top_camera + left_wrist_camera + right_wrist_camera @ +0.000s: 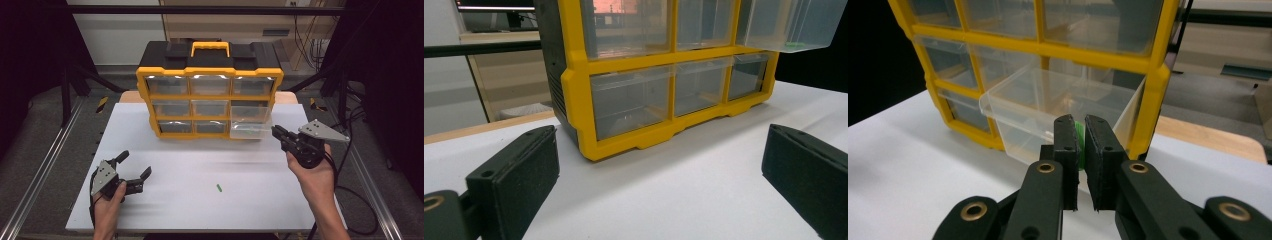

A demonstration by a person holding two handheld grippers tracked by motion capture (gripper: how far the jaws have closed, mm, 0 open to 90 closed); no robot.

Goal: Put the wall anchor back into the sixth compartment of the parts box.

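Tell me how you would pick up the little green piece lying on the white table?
Probably from straight above: the green piece lies flat and alone on the white table, a short sliver tilted slightly. Set the jaws across its narrow sides, mid-length. The left gripper, jaws open, is nearer.

1. The drawer cabinet (210,95) stands at the far middle of the table (165,210).
2. One drawer (250,122) juts out nearward at the cabinet's right (middle row).
3. The right gripper (276,131) sits just right of that drawer, pinching a small piece (1078,145).
4. Another small piece (219,188) lies near-centre, the left gripper (134,164) to its left.
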